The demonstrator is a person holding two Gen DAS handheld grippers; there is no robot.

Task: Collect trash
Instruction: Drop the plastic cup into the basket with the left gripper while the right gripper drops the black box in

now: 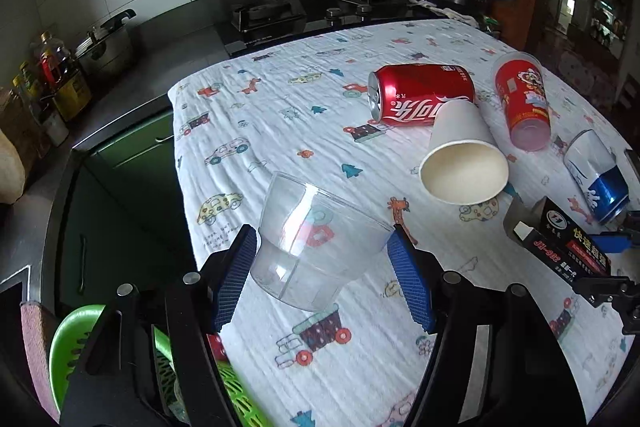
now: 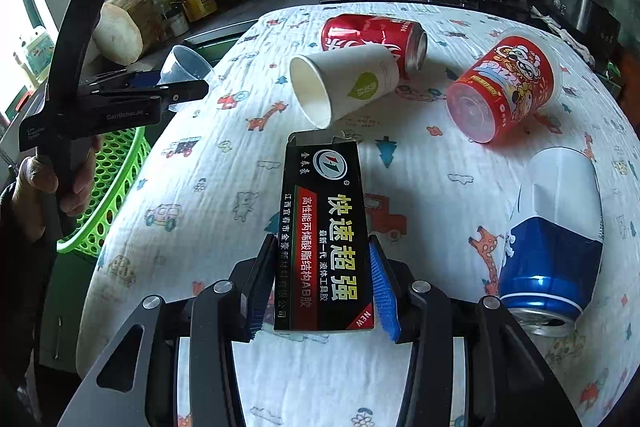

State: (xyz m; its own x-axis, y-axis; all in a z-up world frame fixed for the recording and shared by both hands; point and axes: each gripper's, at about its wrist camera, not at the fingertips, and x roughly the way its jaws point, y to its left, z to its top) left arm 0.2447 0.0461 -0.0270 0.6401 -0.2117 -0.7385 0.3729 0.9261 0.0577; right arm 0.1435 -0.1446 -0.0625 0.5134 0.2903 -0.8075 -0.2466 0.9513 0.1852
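My left gripper (image 1: 322,241) is shut on a clear plastic cup (image 1: 312,247) and holds it above the table's left edge; the cup also shows in the right wrist view (image 2: 186,67). My right gripper (image 2: 322,249) is shut on a black glue box (image 2: 326,239), also seen in the left wrist view (image 1: 568,247). On the patterned cloth lie a red cola can (image 1: 420,95), a white paper cup (image 1: 464,155), a red printed plastic cup (image 1: 522,99) and a blue and white can (image 1: 598,175).
A green plastic basket (image 2: 108,187) stands beside the table at the left, below my left gripper; it also shows in the left wrist view (image 1: 76,339). Behind the table are a counter with a hob (image 1: 264,15), a pot (image 1: 106,45) and bottles (image 1: 60,79).
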